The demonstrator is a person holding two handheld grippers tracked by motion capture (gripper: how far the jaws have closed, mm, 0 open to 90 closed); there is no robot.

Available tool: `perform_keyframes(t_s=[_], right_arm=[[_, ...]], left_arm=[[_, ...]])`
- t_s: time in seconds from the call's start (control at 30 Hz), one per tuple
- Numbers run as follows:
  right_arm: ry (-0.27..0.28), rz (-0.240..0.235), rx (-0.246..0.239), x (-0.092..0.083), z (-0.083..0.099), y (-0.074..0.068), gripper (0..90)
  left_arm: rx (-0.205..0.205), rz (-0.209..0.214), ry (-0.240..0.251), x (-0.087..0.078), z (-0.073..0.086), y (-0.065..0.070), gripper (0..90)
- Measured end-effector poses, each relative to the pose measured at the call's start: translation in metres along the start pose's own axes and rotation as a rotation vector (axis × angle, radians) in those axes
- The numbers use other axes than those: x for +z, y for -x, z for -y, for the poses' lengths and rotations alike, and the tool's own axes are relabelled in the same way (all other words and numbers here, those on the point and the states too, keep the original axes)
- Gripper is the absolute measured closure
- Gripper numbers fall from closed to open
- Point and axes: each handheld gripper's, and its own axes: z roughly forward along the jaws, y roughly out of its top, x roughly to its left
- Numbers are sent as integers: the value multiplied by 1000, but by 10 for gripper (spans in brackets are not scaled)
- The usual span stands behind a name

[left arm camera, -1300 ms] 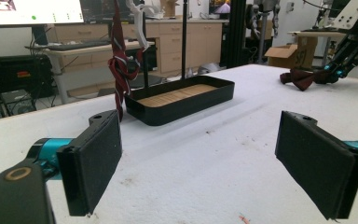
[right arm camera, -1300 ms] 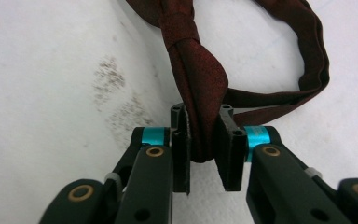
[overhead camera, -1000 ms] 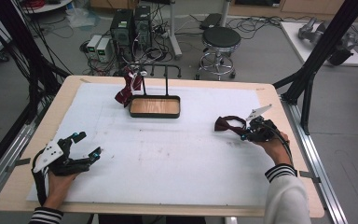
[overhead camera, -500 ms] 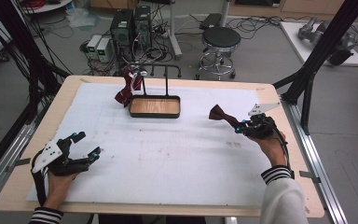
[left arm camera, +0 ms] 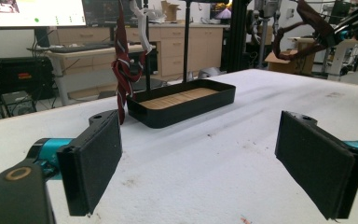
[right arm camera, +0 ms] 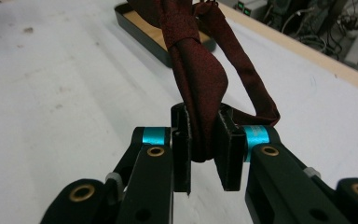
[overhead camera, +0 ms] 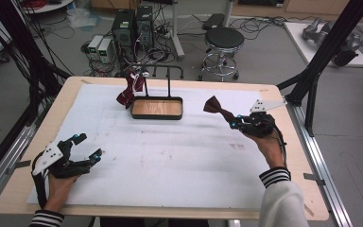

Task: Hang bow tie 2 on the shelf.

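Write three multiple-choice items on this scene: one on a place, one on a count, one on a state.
1. Where does the striped tie hang?
A. on the rack's left side, beside the tray
B. inside the tray
C. on the stool

2. How many ties are there?
A. one
B. two
C. four

3. How is the left gripper?
A. shut on a tie
B. open
C. shut on the tray

Answers: 1 A, it dangles outside the tray's left end; 2 B, the striped one plus the dark red tie in the right gripper; 3 B, its jaws stand wide apart.
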Motion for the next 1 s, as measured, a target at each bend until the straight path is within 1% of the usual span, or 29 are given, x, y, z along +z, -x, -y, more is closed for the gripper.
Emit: perform_keyframes(t_s=[0.1,0.2,0.3,0.37,0.43,0.53,0.7,0.73,0.8,0.83,0.9,0.93,1.0], right_arm=[[31,-24,3,3,-11,-5,789],[58,-41,-18,6,-22,-11,789],[78,-58,-20,11,-32,-15,789],[80,-64,-21,15,-37,-18,789],[93,-69,-18,19,-40,-20,789],[93,-75,-19,25,-42,-23,789],[106,-84,-22,31,-47,-25,789],[103,-92,-14,31,-48,-26,789],[109,-90,-15,33,-51,-27,789],[108,-101,-11,34,-53,-27,789],[109,-95,-21,37,-56,-27,789],[108,-99,-13,38,-58,-28,789],[116,-98,-21,41,-62,-29,789]], left_arm=[[-2,0,2,0,0,0,151],[-1,1,3,0,0,0,151],[-2,1,4,0,0,0,151],[0,2,4,0,0,0,151],[0,2,5,0,0,-1,151],[-1,3,10,0,0,-1,151],[0,3,12,0,0,-1,151],[-1,3,12,0,0,-1,151],[1,3,11,0,0,-1,151],[1,3,10,0,0,-1,151],[2,2,10,0,0,-1,151],[4,1,12,0,0,0,152],[3,1,13,0,0,0,152]])
